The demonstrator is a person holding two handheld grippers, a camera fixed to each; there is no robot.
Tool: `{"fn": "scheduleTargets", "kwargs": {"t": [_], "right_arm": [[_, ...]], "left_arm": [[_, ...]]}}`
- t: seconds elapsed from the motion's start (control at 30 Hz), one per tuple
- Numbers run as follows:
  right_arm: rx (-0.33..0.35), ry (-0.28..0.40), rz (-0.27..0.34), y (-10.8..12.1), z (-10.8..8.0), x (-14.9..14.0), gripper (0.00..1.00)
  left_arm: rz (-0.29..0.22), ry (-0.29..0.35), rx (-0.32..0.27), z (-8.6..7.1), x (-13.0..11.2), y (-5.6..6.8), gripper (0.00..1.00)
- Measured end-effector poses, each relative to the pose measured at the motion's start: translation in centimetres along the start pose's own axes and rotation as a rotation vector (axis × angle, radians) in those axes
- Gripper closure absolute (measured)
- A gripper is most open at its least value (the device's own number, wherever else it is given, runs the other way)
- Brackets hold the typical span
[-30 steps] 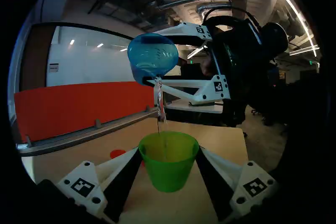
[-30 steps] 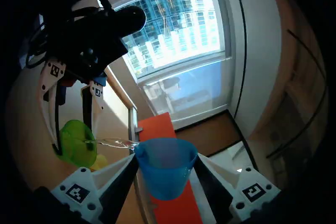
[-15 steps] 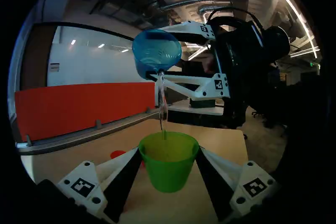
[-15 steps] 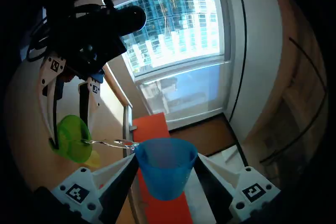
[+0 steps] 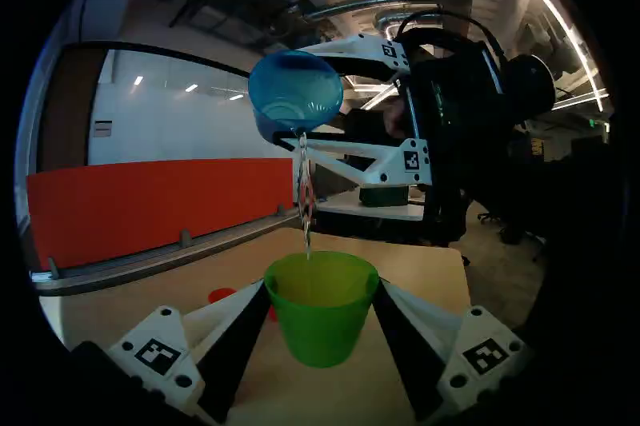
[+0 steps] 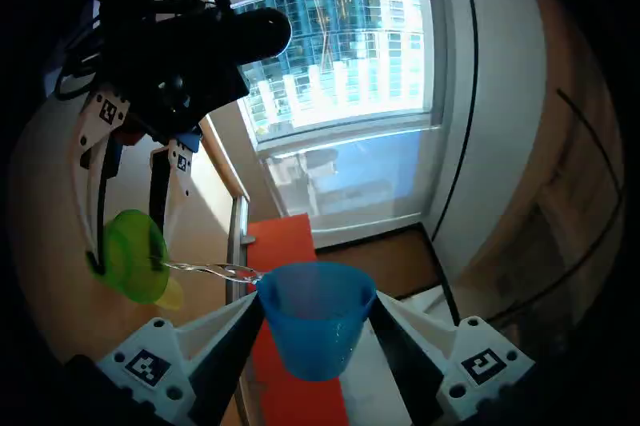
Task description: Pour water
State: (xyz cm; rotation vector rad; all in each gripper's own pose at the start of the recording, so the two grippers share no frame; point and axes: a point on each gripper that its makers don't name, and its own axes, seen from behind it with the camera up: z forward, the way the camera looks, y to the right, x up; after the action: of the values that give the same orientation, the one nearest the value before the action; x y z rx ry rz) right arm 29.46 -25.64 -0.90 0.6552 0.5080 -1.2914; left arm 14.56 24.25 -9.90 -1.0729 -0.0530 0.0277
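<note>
Evidently the pour is under way, and each grip serves it. The left gripper (image 5: 320, 300) has both fingers pressed against the sides of the green cup (image 5: 322, 320), holding it upright with its mouth open to whatever falls from above. Whether the cup's base rests on the table (image 5: 420, 266) or hangs just over it, I cannot tell.

Above and ahead of that gripper, the blue cup (image 5: 294, 94) lies tipped well over with its lip lowest, so the water stream (image 5: 304, 204) leaves at one point and drops straight into the green mouth below. The height between the two cups looks chosen to leave the receiving rim clear, though a long thin fall like this could wander or splash.

In the right gripper view, the right gripper (image 6: 316, 308) is clamped on the blue cup from both sides. The water leaves the rim on that gripper's left and runs towards the green cup held farther off.

Counted:
- two cups, one green and one blue
- two grippers, each holding one cup
- one stream of water
- one small red object (image 5: 221, 295) on the table, just beside the left gripper's left finger
- one yellow thing (image 6: 170, 296) close beside the green cup in the right gripper view, too small to name
</note>
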Motion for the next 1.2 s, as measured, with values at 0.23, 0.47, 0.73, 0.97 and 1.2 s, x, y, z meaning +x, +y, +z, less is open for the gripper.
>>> {"fn": "scheduleTargets", "kwargs": {"t": [0.23, 0.47, 0.73, 0.97, 1.2], "right_arm": [[-0.007, 0.003, -0.027, 0.4, 0.0, 0.2, 0.1], [-0.011, 0.006, -0.06, 0.7, 0.0, 0.5, 0.1], [-0.018, 0.006, -0.098, 0.9, 0.1, 0.7, 0.1], [-0.02, 0.012, -0.134, 0.8, 0.2, 1.2, 0.1], [-0.024, 0.015, -0.175, 1.0, 0.4, 1.5, 0.1]], "left_arm": [[0.002, -0.001, 0.001, 0.0, -0.1, 0.1, 0.14], [0.005, 0.002, 0.0, 0.0, 0.1, 0.1, 0.14], [0.008, 0.004, 0.0, 0.1, 0.3, -0.1, 0.14], [0.007, 0.006, -0.002, 0.3, 0.4, -0.1, 0.14], [0.009, 0.005, -0.001, 0.3, 0.4, -0.3, 0.14]]}}
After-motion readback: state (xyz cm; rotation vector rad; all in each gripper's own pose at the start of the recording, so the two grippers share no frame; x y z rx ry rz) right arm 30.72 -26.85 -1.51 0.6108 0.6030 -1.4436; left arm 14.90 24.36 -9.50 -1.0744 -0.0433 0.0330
